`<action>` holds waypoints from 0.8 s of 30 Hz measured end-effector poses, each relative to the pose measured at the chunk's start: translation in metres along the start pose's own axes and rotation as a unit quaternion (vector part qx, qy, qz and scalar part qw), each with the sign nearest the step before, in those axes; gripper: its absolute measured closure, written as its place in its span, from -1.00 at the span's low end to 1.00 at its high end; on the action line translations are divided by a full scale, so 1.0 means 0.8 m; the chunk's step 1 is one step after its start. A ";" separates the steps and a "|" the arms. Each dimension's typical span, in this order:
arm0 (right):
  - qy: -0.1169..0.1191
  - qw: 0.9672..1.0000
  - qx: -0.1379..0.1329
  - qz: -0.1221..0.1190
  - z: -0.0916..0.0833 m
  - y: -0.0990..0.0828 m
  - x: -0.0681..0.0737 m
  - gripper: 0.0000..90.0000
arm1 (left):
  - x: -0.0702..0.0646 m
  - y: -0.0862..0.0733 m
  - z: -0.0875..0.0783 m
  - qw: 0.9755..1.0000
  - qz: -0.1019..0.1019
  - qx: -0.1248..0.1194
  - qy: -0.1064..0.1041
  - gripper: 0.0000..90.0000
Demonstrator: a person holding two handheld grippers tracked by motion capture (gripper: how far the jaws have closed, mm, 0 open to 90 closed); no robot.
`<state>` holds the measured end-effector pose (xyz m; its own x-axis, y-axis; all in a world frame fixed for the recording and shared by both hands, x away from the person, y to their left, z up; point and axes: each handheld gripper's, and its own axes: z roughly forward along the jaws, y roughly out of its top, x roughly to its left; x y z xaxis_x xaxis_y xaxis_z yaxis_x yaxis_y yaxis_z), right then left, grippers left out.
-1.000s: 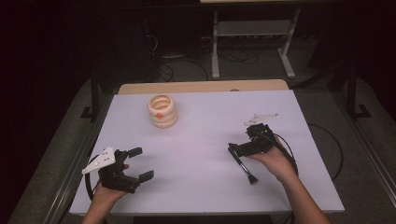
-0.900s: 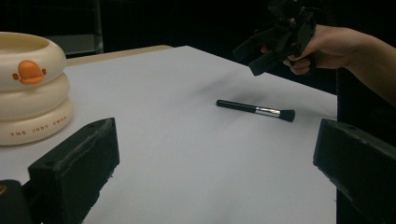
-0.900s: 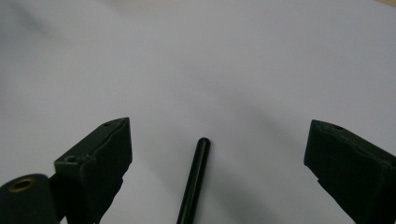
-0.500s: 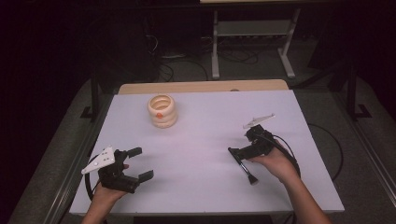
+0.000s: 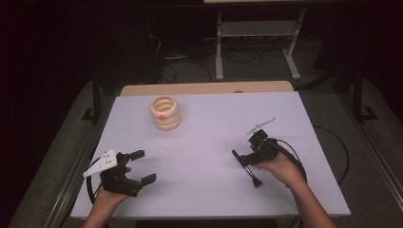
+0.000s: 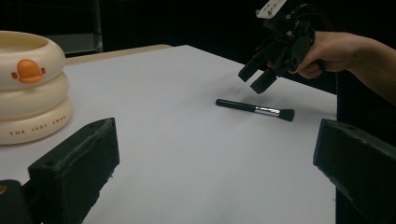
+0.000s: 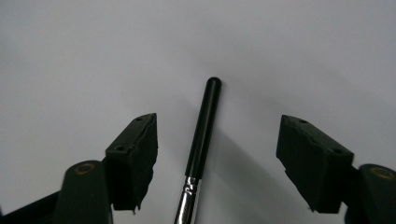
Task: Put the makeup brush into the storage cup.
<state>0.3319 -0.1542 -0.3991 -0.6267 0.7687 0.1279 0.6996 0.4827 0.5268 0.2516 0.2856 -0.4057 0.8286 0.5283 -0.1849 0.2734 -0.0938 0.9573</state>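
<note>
A slim black makeup brush with a silver ferrule (image 5: 249, 170) lies flat on the white desk (image 5: 209, 142), lower right of the high view. The right hand-held gripper (image 7: 217, 154) hangs spread astride its smooth, rigid handle; light, probably slippery, best pinched mid-handle. The left hand-held gripper (image 5: 142, 166) rests spread, empty.

My fingers (image 7: 133, 158) look like matt black plastic, rough and a little chipped at the edges, with small screw holes. The brush (image 7: 201, 140) between them has a smooth, glossy black handle and a shiny metal ferrule (image 7: 187, 200). The desk (image 5: 214, 123) wears a pale, matt, smooth cover, with bare wood (image 5: 204, 88) along its far edge. On the far left the stacked rings (image 6: 28, 88) look like glossy cream plastic.
</note>
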 end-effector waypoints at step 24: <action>0.018 0.999 0.048 -0.011 0.013 -0.014 0.005 0.18 | 0.000 0.000 0.001 1.000 -0.001 0.001 -0.001 -1.00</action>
<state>0.3250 -0.1523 -0.4135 -0.6523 0.7433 0.1483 0.7145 0.5378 0.4476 0.2517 0.2852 -0.4059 0.8287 0.5275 -0.1872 0.2765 -0.0950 0.9563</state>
